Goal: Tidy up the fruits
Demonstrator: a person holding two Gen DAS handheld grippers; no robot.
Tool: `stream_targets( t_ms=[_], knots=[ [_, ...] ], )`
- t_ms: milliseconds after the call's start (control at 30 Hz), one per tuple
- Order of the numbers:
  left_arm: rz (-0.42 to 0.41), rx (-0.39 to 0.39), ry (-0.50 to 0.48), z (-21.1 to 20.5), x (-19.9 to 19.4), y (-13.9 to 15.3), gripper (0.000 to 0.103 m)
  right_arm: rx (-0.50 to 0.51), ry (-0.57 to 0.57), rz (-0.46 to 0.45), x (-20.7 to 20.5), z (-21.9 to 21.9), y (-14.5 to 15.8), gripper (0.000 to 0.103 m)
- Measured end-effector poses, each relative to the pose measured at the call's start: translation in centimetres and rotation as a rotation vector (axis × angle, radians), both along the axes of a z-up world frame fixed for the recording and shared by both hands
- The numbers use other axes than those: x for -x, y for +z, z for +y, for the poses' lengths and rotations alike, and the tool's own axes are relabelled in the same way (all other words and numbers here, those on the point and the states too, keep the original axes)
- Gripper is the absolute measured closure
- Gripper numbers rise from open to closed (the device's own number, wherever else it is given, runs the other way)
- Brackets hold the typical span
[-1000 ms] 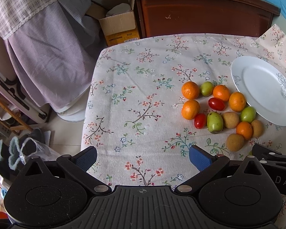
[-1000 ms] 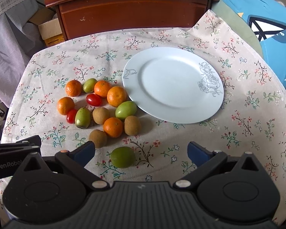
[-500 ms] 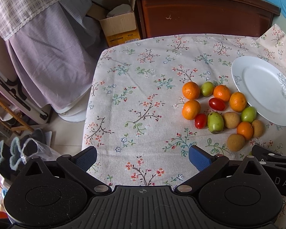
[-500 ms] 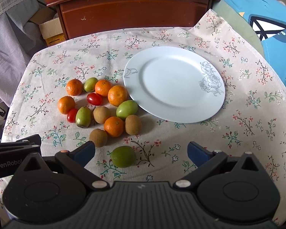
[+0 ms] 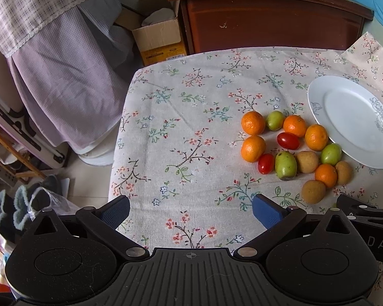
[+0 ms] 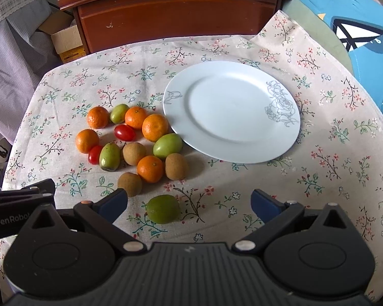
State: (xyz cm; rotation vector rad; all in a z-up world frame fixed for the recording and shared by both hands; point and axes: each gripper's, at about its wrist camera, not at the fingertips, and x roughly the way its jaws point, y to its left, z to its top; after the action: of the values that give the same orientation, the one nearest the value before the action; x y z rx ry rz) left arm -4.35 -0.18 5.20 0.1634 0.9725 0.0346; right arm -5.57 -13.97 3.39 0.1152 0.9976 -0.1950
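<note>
On the floral tablecloth (image 6: 319, 178) lie five mandarins (image 6: 155, 127), two cherry tomatoes (image 6: 124, 132), three brown kiwis (image 6: 176, 166) and four green fruits (image 6: 167, 145), one of which (image 6: 163, 209) sits apart from the cluster. There is one white plate (image 6: 232, 112). Two grippers are in view, the left gripper (image 5: 191, 210) and the right gripper (image 6: 189, 202).

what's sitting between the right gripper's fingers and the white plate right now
In the right wrist view, one green fruit lies just ahead of the open right gripper; beyond it, only bare floral tablecloth reaches the plate.
</note>
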Motion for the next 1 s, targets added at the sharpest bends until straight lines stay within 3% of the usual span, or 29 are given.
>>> stream_targets(
  t_ms=[200,333,533,667,800,1000],
  knots=[
    [-0.024,0.039,-0.039,-0.4,-0.2,0.9,0.0,-0.023,0.0,-0.014,0.1,-0.9,0.4,0.001],
    [-0.035,0.091,-0.066,0.1,-0.9,2.0,0.0,-0.1,0.015,-0.084,0.8,-2.9,1.6,0.001],
    [-0.04,0.104,-0.127,0.4,-2.4,2.8,0.0,-0.163,-0.01,-0.16,1.9,-5.8,2.3,0.003],
    [-0.062,0.1,-0.131,0.7,-3.0,2.6,0.001,-0.22,0.005,-0.136,2.1,-6.2,1.2,0.018],
    [-0.027,0.165,-0.135,0.9,-2.9,1.5,0.002,-0.258,0.088,-0.13,2.6,-5.3,0.1,0.028],
    [-0.031,0.144,-0.198,-0.4,-2.2,0.7,0.004,-0.305,0.183,-0.106,2.7,-3.8,-1.2,0.048]
  ],
)
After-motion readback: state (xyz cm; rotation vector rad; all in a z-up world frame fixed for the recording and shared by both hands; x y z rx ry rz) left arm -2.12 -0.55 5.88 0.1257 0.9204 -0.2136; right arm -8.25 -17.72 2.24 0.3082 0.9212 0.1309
